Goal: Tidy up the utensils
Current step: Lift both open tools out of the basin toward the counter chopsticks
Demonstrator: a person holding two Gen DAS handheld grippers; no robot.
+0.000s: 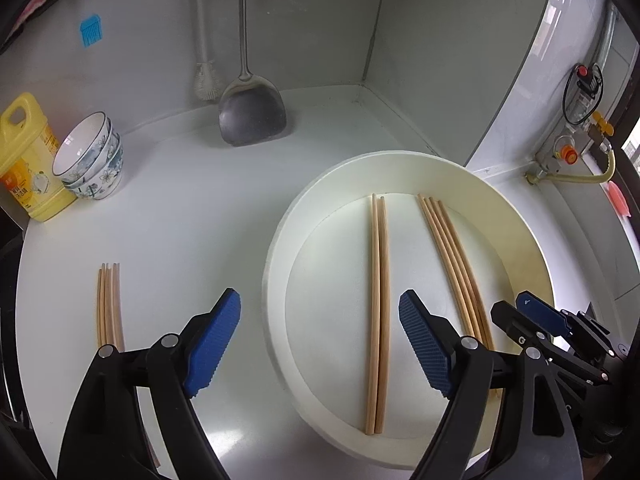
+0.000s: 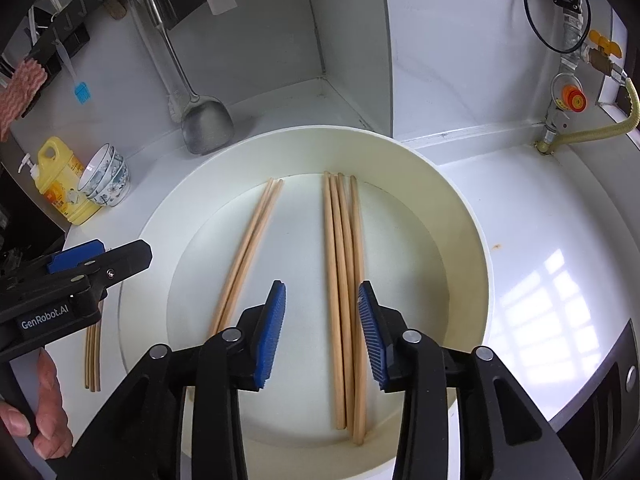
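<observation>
Both grippers hang open over chopsticks, holding nothing.
Left gripper [image 1: 320, 344] gapes wide, right gripper [image 2: 322, 332] narrower; the 4 chopsticks [image 2: 345, 300] look light, stiff, slippery: pinch mid-length.

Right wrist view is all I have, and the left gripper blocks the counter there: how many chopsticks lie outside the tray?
Observer: The left wrist view shows the counter chopsticks unblocked: four tips, side by side, apart from the tray.
Operator: Is the left gripper carrying anything?
Observer: No. It is open, with nothing between its pads; the pair of chopsticks lies flat in the tray beneath it.
</observation>
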